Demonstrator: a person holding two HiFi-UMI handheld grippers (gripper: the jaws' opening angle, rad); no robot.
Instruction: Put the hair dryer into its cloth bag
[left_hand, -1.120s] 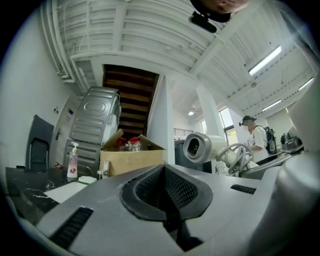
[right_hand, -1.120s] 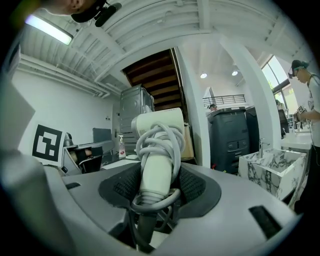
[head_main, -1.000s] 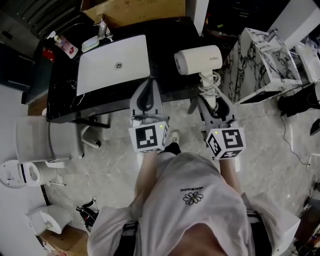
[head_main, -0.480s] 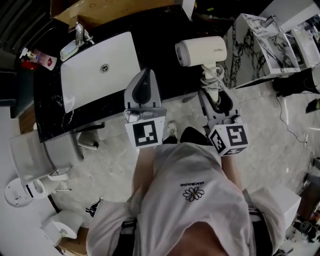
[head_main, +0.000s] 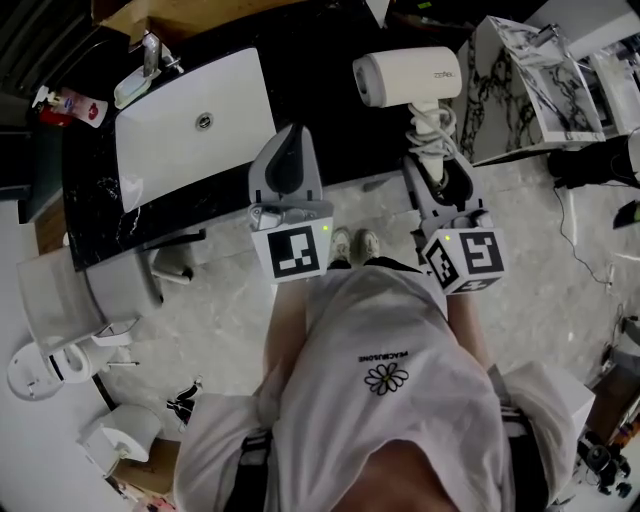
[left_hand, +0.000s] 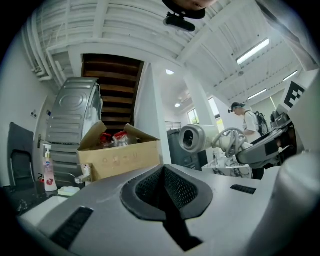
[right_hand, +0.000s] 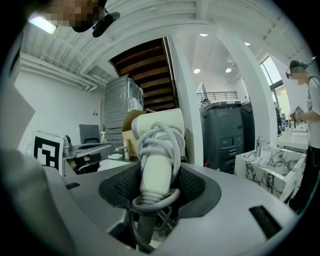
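The right gripper (head_main: 438, 172) (right_hand: 158, 186) has its jaws closed on the handle of the hair dryer (head_main: 408, 77) (right_hand: 158, 142). The pads press the handle from both sides, low down, where the grey cord (right_hand: 161, 131) is wound round it in loops. The dryer stands nearly upright in the grip. In the head view its cream barrel lies at 12 o'clock from the gripper, showing over the right end of the black counter (head_main: 325, 105), with one round end facing 9 o'clock.

At 9 o'clock from the right gripper, well apart from it, the left gripper (head_main: 289, 150) (left_hand: 165, 186) has its jaws pressed together with nothing between them. From its own view the dryer (left_hand: 197, 137) sits at 2 o'clock, its round opening turned this way.

At 10 o'clock from the left gripper in the head view is the white sink (head_main: 175, 135). A faucet (head_main: 150, 50) and a soap dish (head_main: 135, 88) stand at its far edge, with a bottle (head_main: 70, 103) (left_hand: 48, 170) further out at 9 o'clock. A cardboard box (left_hand: 120, 157) stands behind the counter. At 2 o'clock from the right gripper is a marbled box (head_main: 520, 90) (right_hand: 272, 165).
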